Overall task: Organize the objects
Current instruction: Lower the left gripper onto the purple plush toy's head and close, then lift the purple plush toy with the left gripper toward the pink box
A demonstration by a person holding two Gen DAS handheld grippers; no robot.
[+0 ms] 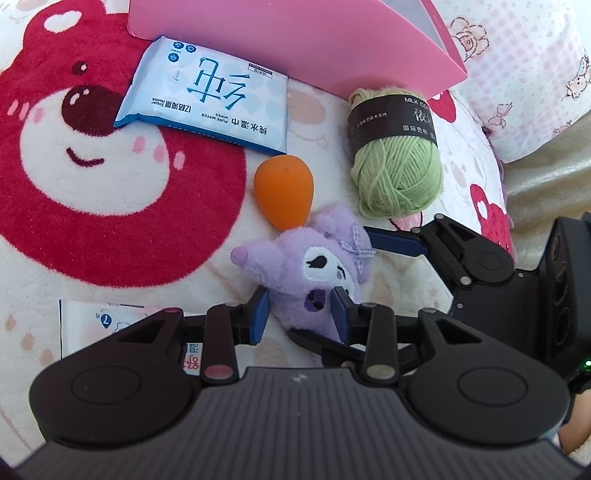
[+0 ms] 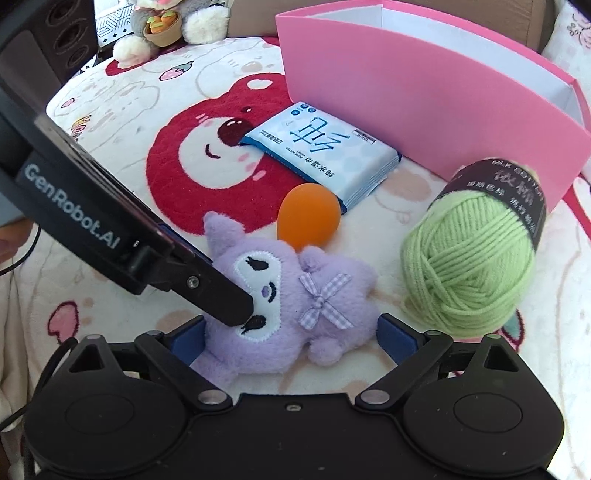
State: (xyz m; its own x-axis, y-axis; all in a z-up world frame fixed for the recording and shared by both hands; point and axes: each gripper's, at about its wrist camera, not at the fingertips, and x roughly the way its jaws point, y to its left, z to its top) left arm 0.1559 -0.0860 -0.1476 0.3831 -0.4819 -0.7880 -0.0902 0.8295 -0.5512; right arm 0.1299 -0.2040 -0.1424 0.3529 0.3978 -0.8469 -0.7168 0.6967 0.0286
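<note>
A purple plush toy (image 1: pixel 295 266) (image 2: pixel 288 295) lies on the bear-print blanket, just in front of an orange egg-shaped sponge (image 1: pixel 283 190) (image 2: pixel 308 216). My left gripper (image 1: pixel 301 314) is shut on the plush's lower part, with a blue pad pressed on each side. In the right wrist view one of its fingers (image 2: pixel 236 306) lies on the plush's face. My right gripper (image 2: pixel 291 339) straddles the plush with its jaws wide and a small gap at the right pad. A green yarn ball (image 1: pixel 397 162) (image 2: pixel 469 269) stands to the right.
A pack of wet wipes (image 1: pixel 207 99) (image 2: pixel 321 155) lies against a pink open box (image 1: pixel 295 37) (image 2: pixel 424 103) at the back. Another flat packet (image 1: pixel 92 325) lies near my left gripper. A pillow (image 1: pixel 517 74) is at the right and a stuffed toy (image 2: pixel 166 26) far left.
</note>
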